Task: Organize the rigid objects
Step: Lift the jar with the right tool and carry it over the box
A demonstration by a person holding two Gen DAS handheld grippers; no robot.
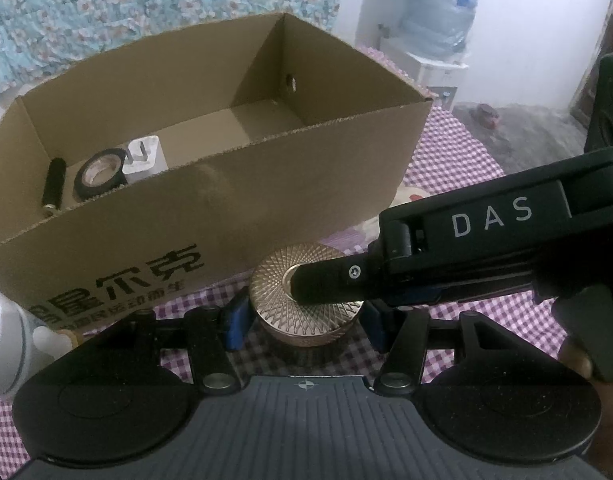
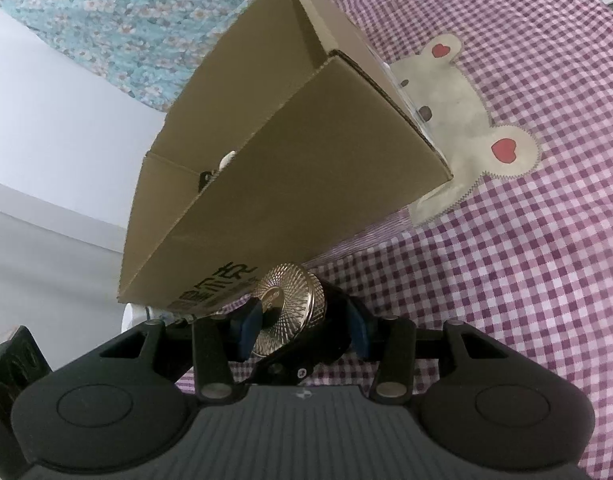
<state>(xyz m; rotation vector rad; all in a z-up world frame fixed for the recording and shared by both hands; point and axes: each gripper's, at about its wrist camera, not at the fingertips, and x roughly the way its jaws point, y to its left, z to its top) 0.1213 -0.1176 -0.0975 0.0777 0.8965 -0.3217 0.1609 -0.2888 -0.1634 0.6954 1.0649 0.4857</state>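
Note:
A round gold jar (image 1: 274, 284) with a fine patterned lid sits just in front of the cardboard box (image 1: 266, 184). My left gripper (image 1: 306, 322) is shut on its sides, a blue pad against each side. My right gripper reaches in from the right, turned on its side, with one finger (image 1: 330, 284) lying across the lid. In the right wrist view the jar (image 2: 290, 300) lies sideways in my right gripper (image 2: 304, 330), shut on its top and base. A black finger (image 2: 290, 364) of the left gripper crosses below it.
Inside the box lie a black tape roll (image 1: 100, 174), a white charger plug (image 1: 146, 160) and a black cylinder (image 1: 52, 184). A white bottle (image 1: 2, 340) stands at the left. The purple checked cloth (image 2: 506, 280) with a bear patch (image 2: 458, 120) spreads to the right.

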